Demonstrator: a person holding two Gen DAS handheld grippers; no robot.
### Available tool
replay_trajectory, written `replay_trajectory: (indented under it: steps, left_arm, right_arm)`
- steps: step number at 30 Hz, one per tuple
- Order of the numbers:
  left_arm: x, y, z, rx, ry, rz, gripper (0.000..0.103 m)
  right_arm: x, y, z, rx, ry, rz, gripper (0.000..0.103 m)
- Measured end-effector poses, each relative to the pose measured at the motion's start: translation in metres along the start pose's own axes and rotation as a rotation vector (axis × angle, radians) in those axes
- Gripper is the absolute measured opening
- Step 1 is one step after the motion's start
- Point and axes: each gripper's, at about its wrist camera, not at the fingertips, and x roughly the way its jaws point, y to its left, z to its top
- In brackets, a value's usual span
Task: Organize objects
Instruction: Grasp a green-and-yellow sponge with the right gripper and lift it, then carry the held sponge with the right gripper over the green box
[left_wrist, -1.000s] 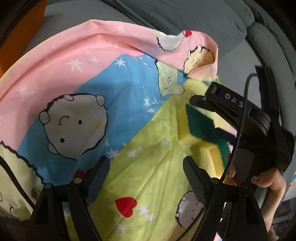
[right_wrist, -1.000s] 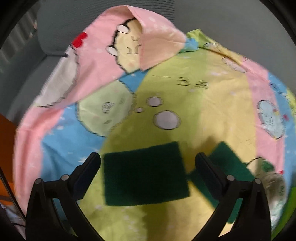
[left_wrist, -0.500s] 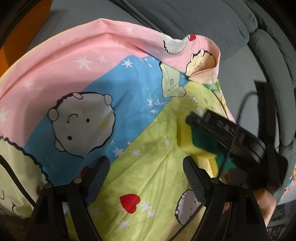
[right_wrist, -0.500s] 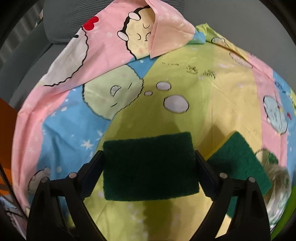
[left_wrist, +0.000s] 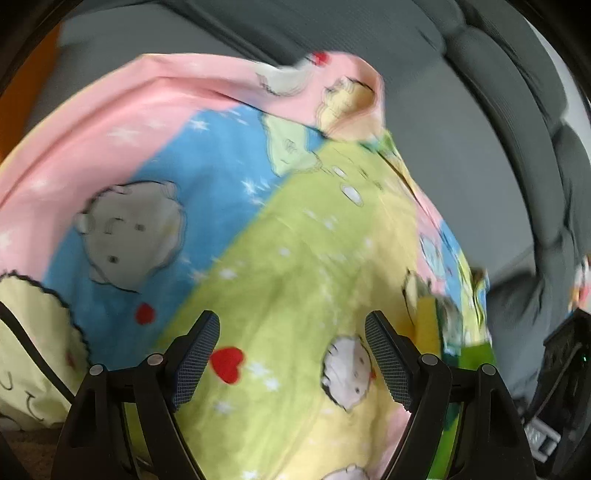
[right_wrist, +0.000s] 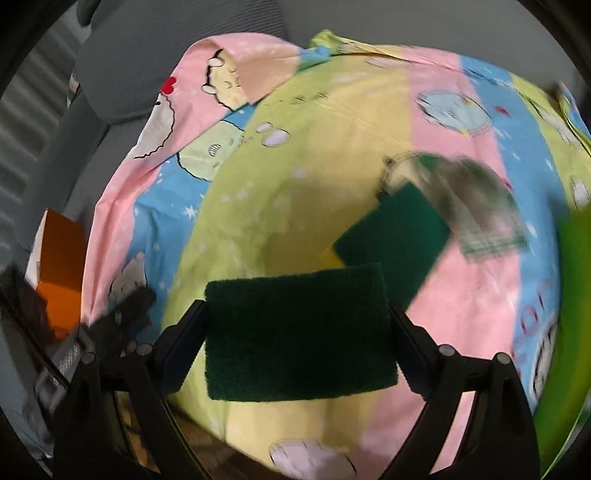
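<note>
Right gripper (right_wrist: 297, 328): we see its two fingers pressed against the short ends of a dark green scouring sponge (right_wrist: 299, 332), which is clamped between them above the cloth.
Left gripper (left_wrist: 291, 354): we see its jaws standing apart with nothing between them, only the patterned cloth (left_wrist: 295, 258) below.
Only in the right wrist view: a second sponge (right_wrist: 397, 243), green face up with a sliver of yellow at its near corner, lies on the cloth just beyond the held one; a blurred greenish item (right_wrist: 480, 206) sits at its far side, and we cannot tell what it is. An orange box (right_wrist: 59, 254) stands off the cloth's left edge.
Only in the left wrist view: a yellow and green strip shows near the cloth's right edge; we cannot tell what it is.
Edges: the cloth's far corner is folded over; grey sofa cushions (left_wrist: 480, 166) surround it.
Open room: the yellow-green middle of the cloth lies bare.
</note>
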Motion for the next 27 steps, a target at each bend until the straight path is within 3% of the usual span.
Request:
replay_trajectory:
  steps: [4, 7, 10, 18, 23, 24, 27]
  left_arm:
    - [0.011, -0.017, -0.007, 0.077, 0.043, 0.023, 0.081]
    - [0.018, -0.02, -0.01, 0.099, 0.064, 0.021, 0.081]
    - [0.026, -0.023, -0.014, 0.111, 0.101, 0.005, 0.081]
    - [0.04, -0.057, -0.037, 0.233, 0.232, -0.152, 0.081]
    - [0.046, -0.072, -0.05, 0.296, 0.278, -0.183, 0.081]
    - [0.048, -0.074, -0.052, 0.3, 0.291, -0.188, 0.081]
    - [0.05, -0.079, -0.058, 0.32, 0.31, -0.208, 0.081]
  right_arm:
    - [-0.002, -0.023, -0.022, 0.05, -0.014, 0.017, 0.094]
    - [0.013, -0.04, -0.027, 0.123, 0.047, 0.033, 0.094]
    - [0.018, -0.048, -0.029, 0.151, 0.066, -0.006, 0.094]
    - [-0.01, -0.063, -0.033, 0.194, -0.004, 0.049, 0.098]
    - [-0.024, -0.082, -0.044, 0.253, -0.06, 0.035, 0.098]
    - [-0.028, -0.085, -0.046, 0.269, -0.074, 0.056, 0.097]
    - [-0.039, -0.097, -0.052, 0.298, -0.11, 0.11, 0.078]
